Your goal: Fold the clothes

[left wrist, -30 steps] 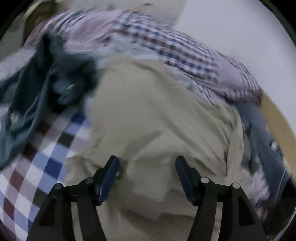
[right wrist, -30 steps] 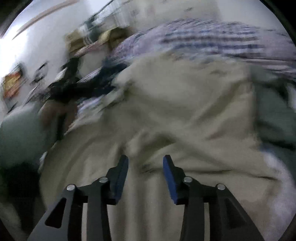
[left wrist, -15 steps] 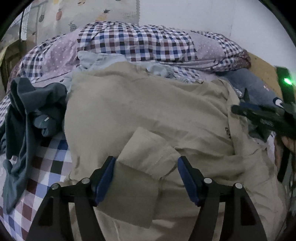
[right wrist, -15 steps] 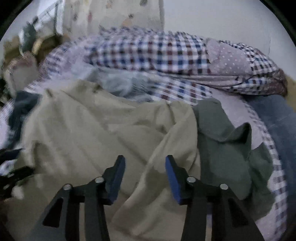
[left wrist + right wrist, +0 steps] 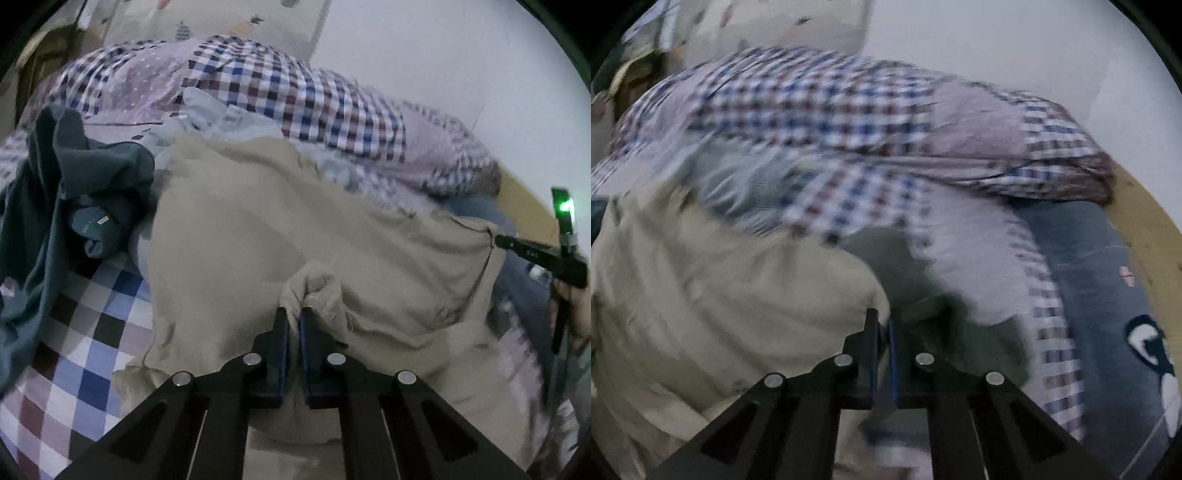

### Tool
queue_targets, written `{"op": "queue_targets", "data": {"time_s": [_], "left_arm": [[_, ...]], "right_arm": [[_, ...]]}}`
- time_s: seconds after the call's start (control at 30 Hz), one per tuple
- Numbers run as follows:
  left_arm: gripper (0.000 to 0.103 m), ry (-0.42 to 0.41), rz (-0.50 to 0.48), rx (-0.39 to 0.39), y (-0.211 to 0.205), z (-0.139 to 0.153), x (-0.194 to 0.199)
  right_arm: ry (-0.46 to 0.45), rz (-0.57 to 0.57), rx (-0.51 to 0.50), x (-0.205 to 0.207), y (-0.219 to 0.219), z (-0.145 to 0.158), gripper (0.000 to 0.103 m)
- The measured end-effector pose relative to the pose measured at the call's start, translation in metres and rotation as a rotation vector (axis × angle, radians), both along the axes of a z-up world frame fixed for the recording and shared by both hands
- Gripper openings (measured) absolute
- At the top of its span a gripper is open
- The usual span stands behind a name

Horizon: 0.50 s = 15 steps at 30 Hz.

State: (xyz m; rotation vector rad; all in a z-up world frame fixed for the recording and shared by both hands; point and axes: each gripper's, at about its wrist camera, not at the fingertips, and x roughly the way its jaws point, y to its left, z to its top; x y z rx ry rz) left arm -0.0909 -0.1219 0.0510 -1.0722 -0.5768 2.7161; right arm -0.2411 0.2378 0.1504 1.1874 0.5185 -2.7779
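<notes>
L tool [image 5: 293, 314] pinching a bunched fold of beige shirt [image 5: 229, 221], frame center. R tool [image 5: 882, 321] clamped on shirt's edge (blurry), lower center. Shirt spread on bed w/ checked quilt [image 5: 295, 88]; teal garment [image 5: 48, 177] at left.

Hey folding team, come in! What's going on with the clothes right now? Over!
Left gripper shut on beige shirt, pinching a bunched fold. Right gripper shut on the shirt's edge. Dark teal garment heaped alongside on the checked bedding.
</notes>
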Motion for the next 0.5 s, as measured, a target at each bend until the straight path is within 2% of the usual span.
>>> {"op": "queue_targets", "data": {"time_s": [0.13, 0.2, 0.3, 0.4, 0.43, 0.47, 0.5], "left_arm": [[0.004, 0.059, 0.057, 0.120, -0.021, 0.004, 0.004], [0.004, 0.073, 0.089, 0.209, -0.036, -0.001, 0.004], [0.004, 0.041, 0.125, 0.254, -0.052, -0.014, -0.001], [0.005, 0.021, 0.146, 0.273, -0.067, -0.025, -0.004], [0.005, 0.017, 0.153, 0.262, -0.070, -0.025, -0.004], [0.006, 0.016, 0.157, 0.263, -0.073, -0.024, -0.004], [0.015, 0.023, 0.155, 0.287, -0.077, -0.023, -0.004]], "right_arm": [[-0.023, -0.063, 0.004, -0.033, 0.033, 0.023, 0.003], [-0.040, -0.091, 0.001, -0.048, 0.043, 0.022, 0.003], [-0.089, -0.112, -0.009, -0.073, 0.051, 0.006, 0.003], [-0.160, -0.142, 0.044, -0.093, 0.050, -0.025, 0.006], [-0.174, -0.149, 0.055, -0.093, 0.049, -0.031, 0.012], [-0.148, -0.166, 0.057, -0.085, 0.050, -0.029, 0.015], [-0.121, -0.184, 0.060, -0.076, 0.050, -0.026, 0.025]]}}
